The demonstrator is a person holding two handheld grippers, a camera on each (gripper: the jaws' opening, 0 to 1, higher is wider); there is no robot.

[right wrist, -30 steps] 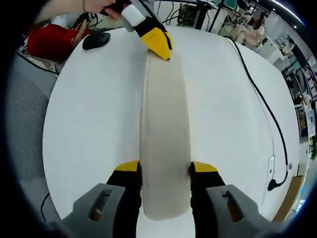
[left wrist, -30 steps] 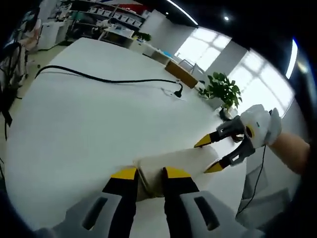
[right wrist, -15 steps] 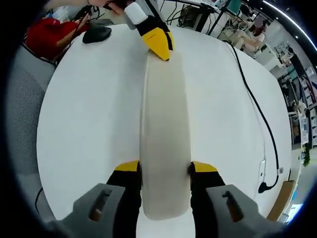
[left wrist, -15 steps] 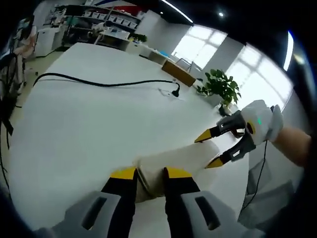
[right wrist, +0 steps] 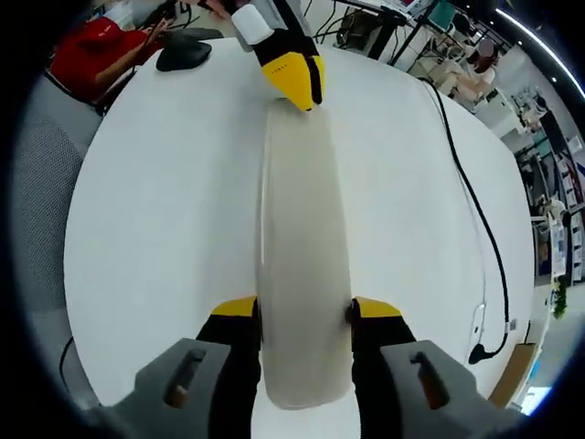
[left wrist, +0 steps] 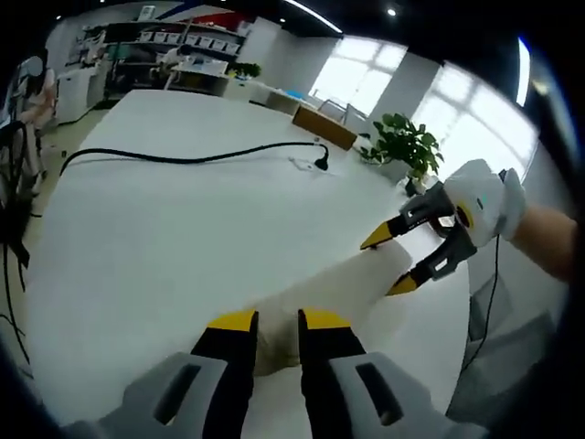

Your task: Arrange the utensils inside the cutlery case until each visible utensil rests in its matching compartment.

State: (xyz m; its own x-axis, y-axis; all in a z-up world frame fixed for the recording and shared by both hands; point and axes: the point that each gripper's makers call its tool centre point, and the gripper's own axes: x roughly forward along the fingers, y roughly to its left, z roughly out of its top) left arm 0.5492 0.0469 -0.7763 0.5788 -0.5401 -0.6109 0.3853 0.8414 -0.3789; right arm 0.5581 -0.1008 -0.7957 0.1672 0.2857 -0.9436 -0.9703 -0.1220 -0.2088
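- Near the table's (right wrist: 164,183) middle, well in from every edge, lies the cutlery case (right wrist: 303,247), a long pale closed box; no utensils or compartments can be seen from either view.
- Around one short end of the case sits the right gripper (right wrist: 305,309), its yellow-tipped jaws pressed against the two long sides, so it is clamped on the case.
- At the opposite end, the left gripper (left wrist: 275,320) has its jaws narrowed on the case's end; in the right gripper view its yellow tips (right wrist: 294,78) sit touching that far end.
- Seen from the left gripper view, the right gripper (left wrist: 425,247) straddles the far end of the case (left wrist: 343,283), with a gloved hand (left wrist: 484,206) behind it.
- A black cable (left wrist: 183,157) runs across the far part of the table, well apart from the case; a black mouse (right wrist: 183,57) rests near the table's edge.
- Judgement: the step in hand looks like steadying or opening the case. One claw should keep it pinned flat while the other works the lid, with even, level pressure so the box neither skids nor tips and spills its contents.
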